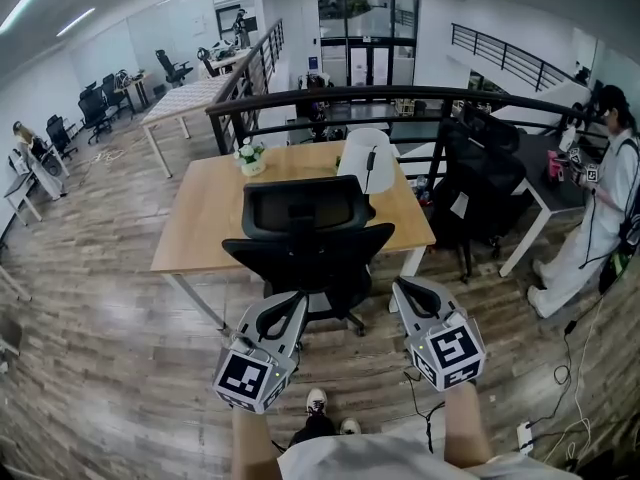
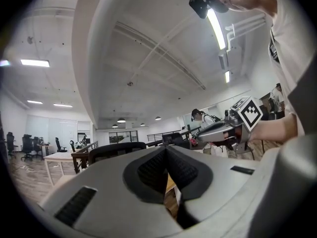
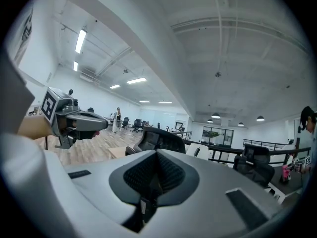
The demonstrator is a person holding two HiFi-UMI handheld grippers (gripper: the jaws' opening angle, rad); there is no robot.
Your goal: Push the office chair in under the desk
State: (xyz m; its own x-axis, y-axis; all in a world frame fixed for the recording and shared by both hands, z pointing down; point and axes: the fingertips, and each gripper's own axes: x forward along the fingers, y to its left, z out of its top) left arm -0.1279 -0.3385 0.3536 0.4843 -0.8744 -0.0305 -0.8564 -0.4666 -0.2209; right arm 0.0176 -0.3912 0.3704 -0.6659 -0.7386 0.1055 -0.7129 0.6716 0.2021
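The left tool [image 1: 298, 298] and the right tool [image 1: 403, 290] sit nearest, held out level and side by side above the wearer's shoes [image 1: 316, 400]. The left tool's jaws are pressed together with nothing between them; the right tool's jaws are likewise together and empty. Both point at the back of the office chair [image 1: 310, 238], the left tip close to the seat's rear left, the right tip just off its right side; whether either touches the chair cannot be told. The black chair stands on the wooden floor [image 1: 100, 318] at the near edge of the counter [image 1: 205, 213], its backrest turned toward the wearer and its star base out in front of the counter's edge. On the far part of the counter stand a small flower pot [image 1: 250, 156] and a white rounded object [image 1: 365, 163]. Behind the counter runs a dark railing [image 1: 400, 93]. To the right a second black chair [image 1: 485, 183] stands by another desk, and beyond it stands a person in white [image 1: 600, 208].
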